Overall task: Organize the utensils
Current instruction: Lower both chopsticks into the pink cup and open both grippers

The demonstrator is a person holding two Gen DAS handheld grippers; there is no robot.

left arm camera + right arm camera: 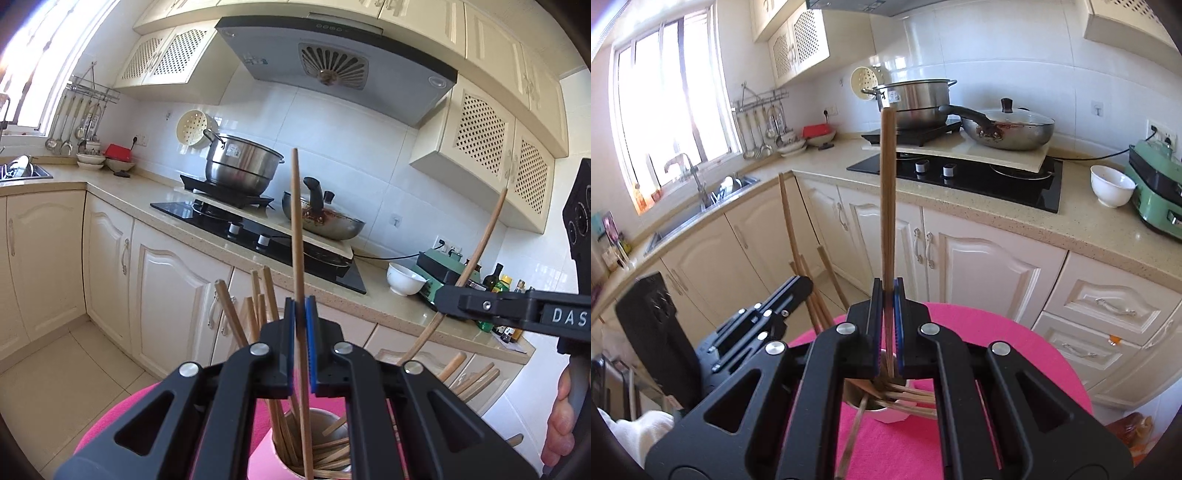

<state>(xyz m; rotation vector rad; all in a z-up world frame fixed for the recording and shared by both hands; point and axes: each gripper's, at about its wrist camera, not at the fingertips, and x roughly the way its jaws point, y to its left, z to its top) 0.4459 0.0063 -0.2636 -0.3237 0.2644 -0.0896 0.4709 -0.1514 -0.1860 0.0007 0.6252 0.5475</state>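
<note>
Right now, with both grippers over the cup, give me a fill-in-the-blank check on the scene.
1. Each gripper, left gripper and right gripper, is shut on a wooden ____.
2. The holder cup stands on a ____ cloth.
3. On the counter beside the green appliance sits a white ____.
4. The lidded pan rests beside a steel ____.

Missing words: chopstick; pink; bowl; pot

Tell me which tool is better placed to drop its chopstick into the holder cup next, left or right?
Probably left. The left tool holds its chopstick nearly upright, its lower end already inside the holder cup. The right tool grips its chopstick above the cup too, but whether that end is inside is hidden.
</note>
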